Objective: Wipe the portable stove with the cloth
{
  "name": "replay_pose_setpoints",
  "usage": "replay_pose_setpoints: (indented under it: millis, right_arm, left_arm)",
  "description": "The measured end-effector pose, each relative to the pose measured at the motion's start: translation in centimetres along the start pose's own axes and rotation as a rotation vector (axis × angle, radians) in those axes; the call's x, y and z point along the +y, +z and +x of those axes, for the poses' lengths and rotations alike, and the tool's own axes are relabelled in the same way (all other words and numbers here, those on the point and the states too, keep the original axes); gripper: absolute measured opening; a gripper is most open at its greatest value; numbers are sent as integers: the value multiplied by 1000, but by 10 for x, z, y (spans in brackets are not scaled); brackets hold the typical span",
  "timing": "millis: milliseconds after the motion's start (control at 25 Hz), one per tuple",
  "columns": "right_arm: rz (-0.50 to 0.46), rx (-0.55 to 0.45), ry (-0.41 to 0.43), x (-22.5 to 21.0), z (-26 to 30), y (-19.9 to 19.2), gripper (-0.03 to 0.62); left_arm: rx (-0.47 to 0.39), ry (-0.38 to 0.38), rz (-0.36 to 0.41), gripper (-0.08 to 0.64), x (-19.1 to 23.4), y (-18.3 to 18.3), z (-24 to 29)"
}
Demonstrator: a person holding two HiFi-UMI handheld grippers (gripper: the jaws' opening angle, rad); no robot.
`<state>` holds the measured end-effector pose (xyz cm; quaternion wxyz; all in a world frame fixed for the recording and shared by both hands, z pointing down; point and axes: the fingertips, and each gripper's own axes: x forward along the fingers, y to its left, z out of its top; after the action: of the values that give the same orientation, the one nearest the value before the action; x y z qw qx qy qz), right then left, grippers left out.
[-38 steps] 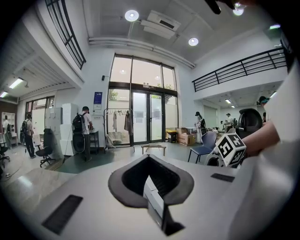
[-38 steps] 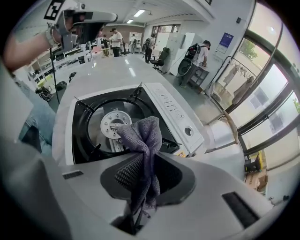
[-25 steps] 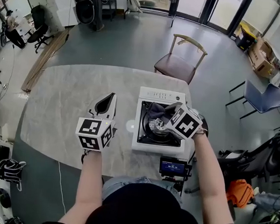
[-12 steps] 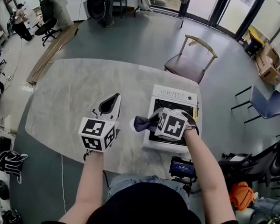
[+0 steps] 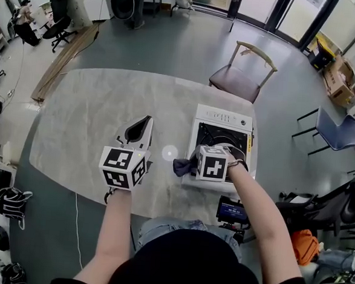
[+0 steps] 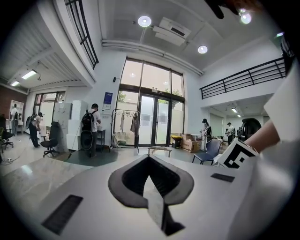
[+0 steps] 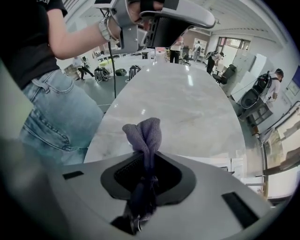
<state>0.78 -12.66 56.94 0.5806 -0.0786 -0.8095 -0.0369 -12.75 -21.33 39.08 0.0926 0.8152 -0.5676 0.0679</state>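
The white portable stove [image 5: 222,119] with a black burner well [image 5: 225,137] stands on the right part of the marble table [image 5: 88,114]. My right gripper [image 5: 189,166] hovers at the stove's near-left corner, pointing left, shut on a dark grey-purple cloth [image 5: 180,167]. In the right gripper view the cloth [image 7: 144,133] bunches up out of the right gripper [image 7: 144,164] over the table [image 7: 187,103]. My left gripper [image 5: 142,122] is held over the table left of the stove, shut and holding nothing; in its own view the left gripper [image 6: 151,190] points out at the room.
A small device with a screen [image 5: 232,210] sits at the table's near edge by the stove. A wooden chair [image 5: 243,73] stands beyond the table and a blue chair [image 5: 333,128] to the right. Several people stand far off in the room.
My right gripper has carried the cloth from over the burner leftward and nearer, to the stove's near-left corner. The left gripper has stayed where it was.
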Motion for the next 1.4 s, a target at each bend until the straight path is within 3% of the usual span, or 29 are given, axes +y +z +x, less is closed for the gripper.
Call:
replay_pose_setpoints:
  millis: [280, 600, 800, 1160, 1280, 1400]
  right_arm:
    - [4, -16, 14, -9, -2, -1, 87]
    - [31, 42, -143, -61, -6, -16, 87]
    - [107, 79, -274, -103, -9, -24, 87]
    - [225, 101, -378, -137, -12, -30, 91]
    - [275, 48, -352, -134, -16, -27, 87]
    - [403, -112, -369, -145, -41, -19, 86]
  left_arm:
    - [12, -6, -12, 8, 4, -3, 6]
    - [34, 3, -29, 7, 8, -14, 11]
    - [46, 21, -45, 6, 16, -19, 10]
    - [59, 28, -60, 8, 22, -27, 11]
    - [62, 22, -59, 6, 20, -28, 13]
    - [63, 18, -58, 7, 18, -28, 15]
